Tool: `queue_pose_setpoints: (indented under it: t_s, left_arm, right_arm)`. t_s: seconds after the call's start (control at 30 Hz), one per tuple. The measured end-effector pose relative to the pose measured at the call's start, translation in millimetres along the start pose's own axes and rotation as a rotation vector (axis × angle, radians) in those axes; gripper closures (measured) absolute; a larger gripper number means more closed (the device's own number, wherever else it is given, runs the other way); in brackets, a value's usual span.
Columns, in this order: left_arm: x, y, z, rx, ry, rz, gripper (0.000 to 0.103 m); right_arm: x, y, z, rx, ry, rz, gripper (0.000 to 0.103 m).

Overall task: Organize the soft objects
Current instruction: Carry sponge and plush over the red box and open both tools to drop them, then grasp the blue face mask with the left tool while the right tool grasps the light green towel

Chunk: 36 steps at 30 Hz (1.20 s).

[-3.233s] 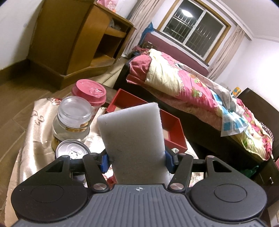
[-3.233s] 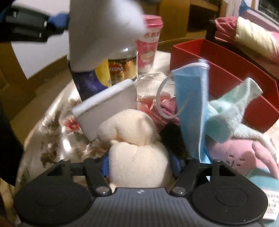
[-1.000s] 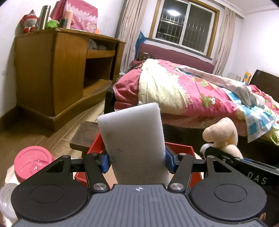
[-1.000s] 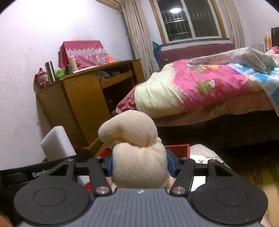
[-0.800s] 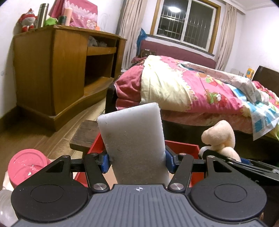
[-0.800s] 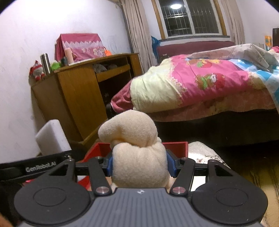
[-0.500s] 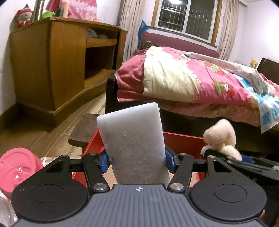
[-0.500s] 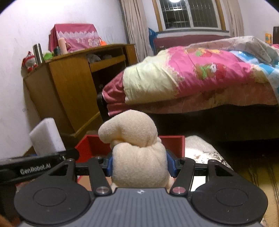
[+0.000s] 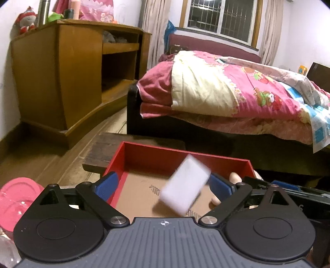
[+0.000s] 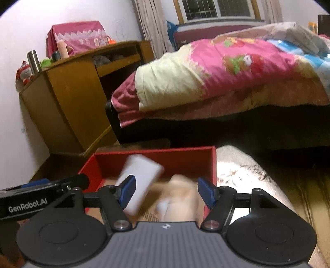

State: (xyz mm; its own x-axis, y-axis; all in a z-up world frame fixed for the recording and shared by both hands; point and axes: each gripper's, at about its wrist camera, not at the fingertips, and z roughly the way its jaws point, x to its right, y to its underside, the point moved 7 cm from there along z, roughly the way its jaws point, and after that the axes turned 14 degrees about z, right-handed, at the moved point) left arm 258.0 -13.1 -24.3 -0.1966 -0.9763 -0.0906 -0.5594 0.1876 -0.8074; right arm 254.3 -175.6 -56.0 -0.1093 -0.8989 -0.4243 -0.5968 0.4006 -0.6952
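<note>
Sponge (image 9: 185, 185) tumbling, tilted and blurred, over the red box (image 9: 144, 151) — the left claw (image 9: 163, 185) has just sprung wide and nothing touches it. It could bounce off the cardboard floor and hop the low wall. To the right, the right claw (image 10: 166, 192) has just been opening too; the plush (image 10: 179, 198) drops clear of its pads and could roll out at the near side.

A wooden cabinet (image 9: 61, 82) stands against the white wall (image 10: 24, 24); a bed (image 9: 226, 99) with a pink quilt sits below a barred window (image 9: 222, 18).
</note>
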Motion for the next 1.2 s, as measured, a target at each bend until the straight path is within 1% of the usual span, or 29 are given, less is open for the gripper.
queue_pose_setpoints:
  t_s: [0.2,0.3,0.43,0.63,0.77,0.93,1.07,1.2]
  left_arm:
    - [-2.4,-4.2,-23.9,0.021,0.016,-0.011,0.009]
    - [-1.9,-3.9,-37.5,0.026,0.034,0.004,0.009]
    - [2.4,2.0,-55.0,0.03,0.04,0.039,0.009]
    - [4.7,25.8,-76.5,-0.011,0.073,0.05,0.009]
    - [3.1,36.9,-94.1,-0.017,0.104,0.026,0.009]
    - [9.2,54.1,-108.9,-0.04,0.118,0.044,0.009]
    - [19.6,73.8,-116.0,-0.085,0.166,0.061,0.009]
    - [31.2,95.1,-121.4,-0.131,0.194,0.087,0.009]
  right_arm:
    - [-4.7,-2.8,-18.1,0.02,-0.017,0.003,0.058]
    - [-5.5,0.9,-26.6,0.014,-0.018,-0.002,0.056]
    - [-3.3,6.8,-38.9,0.009,-0.014,-0.008,0.055]
    - [-2.4,19.7,-55.8,-0.011,-0.012,-0.017,0.054]
    - [-2.1,38.3,-65.2,-0.061,-0.011,-0.035,0.054]
    - [-1.7,60.2,-77.0,-0.109,-0.001,-0.057,0.054]
    - [9.3,74.2,-91.3,-0.138,0.024,-0.035,0.054]
    - [18.3,86.2,-109.7,-0.15,0.05,-0.02,0.054]
